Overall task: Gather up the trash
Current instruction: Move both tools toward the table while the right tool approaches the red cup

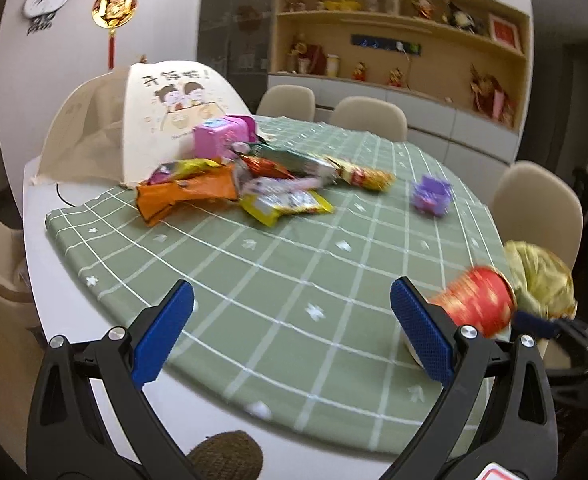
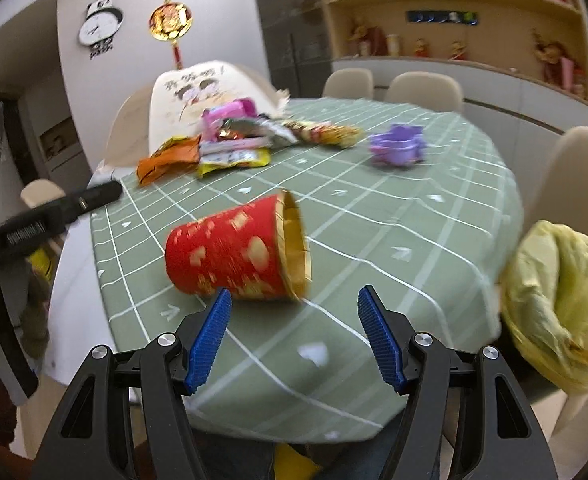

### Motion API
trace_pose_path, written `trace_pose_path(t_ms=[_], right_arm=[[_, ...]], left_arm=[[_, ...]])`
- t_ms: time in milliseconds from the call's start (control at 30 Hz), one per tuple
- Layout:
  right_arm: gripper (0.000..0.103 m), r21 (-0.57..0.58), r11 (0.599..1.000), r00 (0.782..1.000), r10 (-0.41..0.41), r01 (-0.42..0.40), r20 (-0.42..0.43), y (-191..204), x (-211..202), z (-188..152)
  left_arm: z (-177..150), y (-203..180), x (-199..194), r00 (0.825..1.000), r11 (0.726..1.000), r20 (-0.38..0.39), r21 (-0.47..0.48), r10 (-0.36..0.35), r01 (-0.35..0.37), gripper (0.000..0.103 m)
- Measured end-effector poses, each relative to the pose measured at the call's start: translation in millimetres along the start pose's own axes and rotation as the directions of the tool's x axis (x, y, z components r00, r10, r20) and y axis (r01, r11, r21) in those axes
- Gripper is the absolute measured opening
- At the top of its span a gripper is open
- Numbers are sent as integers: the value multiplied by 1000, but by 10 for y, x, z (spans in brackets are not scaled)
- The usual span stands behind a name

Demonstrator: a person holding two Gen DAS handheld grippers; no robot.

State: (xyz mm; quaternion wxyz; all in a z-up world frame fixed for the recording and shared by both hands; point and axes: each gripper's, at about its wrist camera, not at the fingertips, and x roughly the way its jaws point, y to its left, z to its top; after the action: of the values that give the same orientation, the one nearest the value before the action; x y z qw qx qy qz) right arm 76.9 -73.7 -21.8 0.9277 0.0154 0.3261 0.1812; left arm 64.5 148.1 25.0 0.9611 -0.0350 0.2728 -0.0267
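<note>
Both my claws spread wide over the green table, gripping nothing.

My right gripper (image 2: 292, 322) hangs with its 2 fingers apart, and the red paper cup (image 2: 238, 254) lies on its side just ahead of the left fingertip, mouth turned right. A yellow trash bag (image 2: 561, 304) sits off to its right at the table edge. My left gripper (image 1: 292, 320) is equally spread; the same cup (image 1: 475, 304) shows blurred just beyond its right finger. The heap of snack wrappers (image 1: 238, 188) and a purple box (image 1: 431, 194) lie well ahead on the checked tablecloth (image 1: 278, 280).
</note>
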Motion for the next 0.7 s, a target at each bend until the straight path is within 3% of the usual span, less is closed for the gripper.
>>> trace_pose_path(t_ms=[167, 333, 533, 700], right_arm=[[62, -48, 998, 999, -34, 33, -15, 10, 281, 221], [62, -55, 998, 999, -19, 16, -44, -153, 560, 439], [62, 15, 999, 994, 49, -48, -95, -310, 789, 552], [62, 2, 998, 991, 59, -59, -123, -269, 872, 599]], left_arm=[[189, 313, 366, 997, 999, -73, -38, -35, 32, 94], [423, 483, 741, 992, 1000, -128, -23, -5, 2, 94], [700, 768, 1009, 993, 991, -112, -130, -41, 26, 94], [912, 1230, 1208, 995, 973, -96, -225, 29, -50, 90]])
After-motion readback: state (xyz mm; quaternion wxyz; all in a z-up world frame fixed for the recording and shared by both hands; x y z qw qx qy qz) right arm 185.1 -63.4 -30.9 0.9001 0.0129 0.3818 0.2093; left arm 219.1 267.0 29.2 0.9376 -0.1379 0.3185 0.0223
